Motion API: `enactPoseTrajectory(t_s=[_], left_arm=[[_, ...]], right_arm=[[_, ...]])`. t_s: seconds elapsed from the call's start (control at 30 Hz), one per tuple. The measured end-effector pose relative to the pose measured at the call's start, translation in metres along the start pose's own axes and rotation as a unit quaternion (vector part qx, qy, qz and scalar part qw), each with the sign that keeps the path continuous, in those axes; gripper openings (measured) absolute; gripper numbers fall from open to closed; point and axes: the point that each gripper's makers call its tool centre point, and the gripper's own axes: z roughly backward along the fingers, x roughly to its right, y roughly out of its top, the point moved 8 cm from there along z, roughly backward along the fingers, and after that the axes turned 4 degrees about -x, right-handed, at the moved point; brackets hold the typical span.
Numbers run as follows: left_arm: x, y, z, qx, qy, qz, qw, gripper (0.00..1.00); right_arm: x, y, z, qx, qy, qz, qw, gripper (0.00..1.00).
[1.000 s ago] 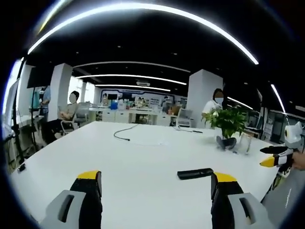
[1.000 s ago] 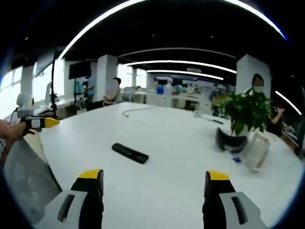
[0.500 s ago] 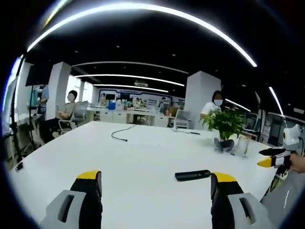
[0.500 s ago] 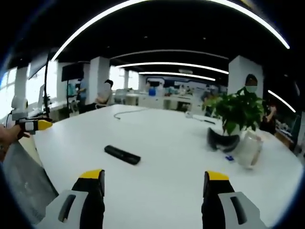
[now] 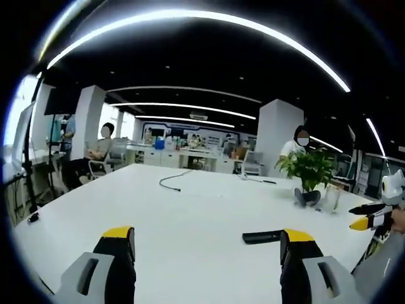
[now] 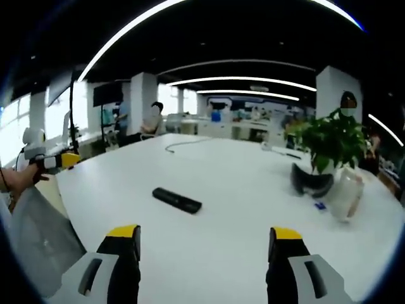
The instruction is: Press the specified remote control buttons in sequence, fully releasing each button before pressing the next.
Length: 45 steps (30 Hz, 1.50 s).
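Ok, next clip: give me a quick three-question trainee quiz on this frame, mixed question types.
1. True or false: the remote control is clamped between the right gripper jaws.
2. Multiple choice: what stands beside the potted plant on the white table? A) a laptop B) a clear plastic bag C) a stack of books
3. Fill in: in the left gripper view, the remote lies just beyond the left gripper's ____ jaw.

Key: 1. False: it lies flat on the table ahead of the open jaws. 2. B. 3. Right-hand.
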Motion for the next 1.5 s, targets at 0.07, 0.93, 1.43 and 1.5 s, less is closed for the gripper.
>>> enactPoseTrajectory(t_s=[0.07, 0.93, 1.43, 1.5], left_arm=[[0.002, -0.001, -0.001, -0.006, -0.005, -0.006, 1.0, 0.98], [0.056, -0.012, -0.012, -0.086, -0.154, -0.007, 0.9843, 1.0], [0.046, -0.013, -0.022, -0.134, -0.151, -0.05, 0.9782, 0.98], [0.044, -0.013, -0.023, -0.135, -0.146, -0.049, 0.9788, 0.98]], right_arm=[[0.003, 0.002, 0.003, 0.014, -0.01, -0.006, 0.9998, 0.82], [0.012, 0.005, 0.011, 0.041, -0.02, -0.025, 0.9986, 0.79], [0.012, 0.002, 0.008, 0.023, -0.016, -0.017, 0.9995, 0.78], [0.013, 0.002, 0.009, 0.025, -0.016, -0.021, 0.9993, 0.77]])
